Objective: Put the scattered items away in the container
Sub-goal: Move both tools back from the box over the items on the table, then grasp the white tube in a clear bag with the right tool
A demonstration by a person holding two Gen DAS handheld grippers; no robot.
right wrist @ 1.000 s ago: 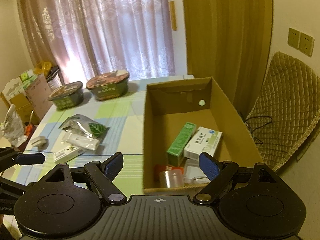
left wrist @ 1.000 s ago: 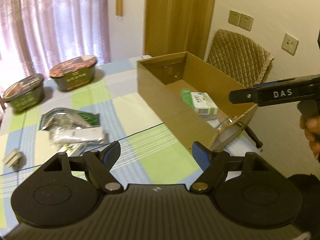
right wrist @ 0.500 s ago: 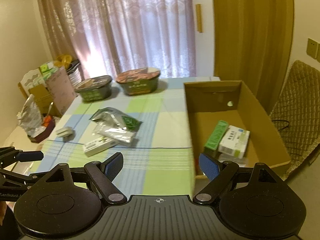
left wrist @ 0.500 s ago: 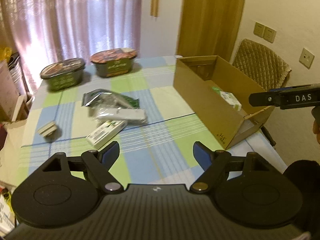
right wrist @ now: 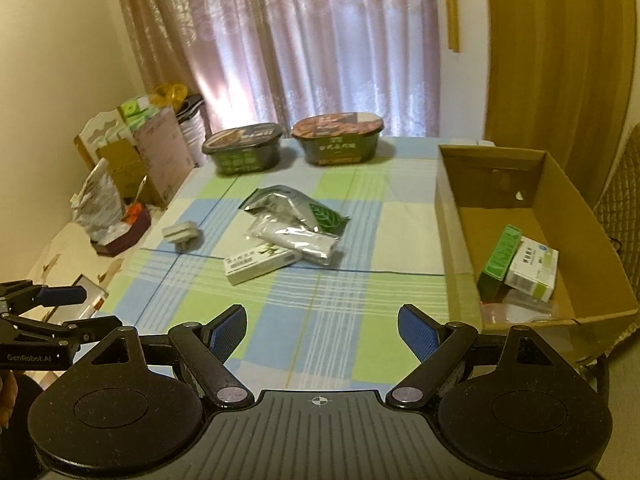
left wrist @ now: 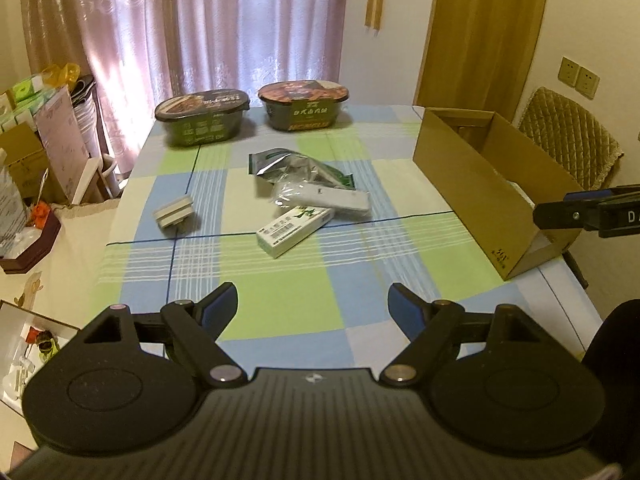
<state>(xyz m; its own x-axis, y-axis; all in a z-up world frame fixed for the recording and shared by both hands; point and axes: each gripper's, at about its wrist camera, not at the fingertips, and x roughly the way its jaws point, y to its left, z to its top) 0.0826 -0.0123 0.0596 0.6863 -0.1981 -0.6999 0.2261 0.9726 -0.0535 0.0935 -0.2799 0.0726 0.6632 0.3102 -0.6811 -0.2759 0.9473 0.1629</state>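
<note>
A cardboard box (right wrist: 452,236) stands at the table's right edge, holding a green carton (right wrist: 501,254), a white carton (right wrist: 532,268) and clear plastic pieces. Mid-table lie a foil pouch (left wrist: 292,166), a white tube pack (left wrist: 328,198), a white-and-green carton (left wrist: 294,226) and a small beige block (left wrist: 174,212). Two instant-noodle bowls (left wrist: 202,116) (left wrist: 302,104) sit at the far edge. My left gripper (left wrist: 312,308) and right gripper (right wrist: 322,326) hover open and empty over the near part of the table. The same box (left wrist: 472,188) shows in the left wrist view.
A checked cloth (left wrist: 280,304) covers the table. A quilted chair (left wrist: 568,136) stands behind the box. Boxes and bags (right wrist: 132,160) crowd the floor left of the table. Curtains hang beyond the far edge.
Both grippers have pulled back from the box and swung left towards the middle of the table. The scattered items now lie ahead of them. Both stayed open.
</note>
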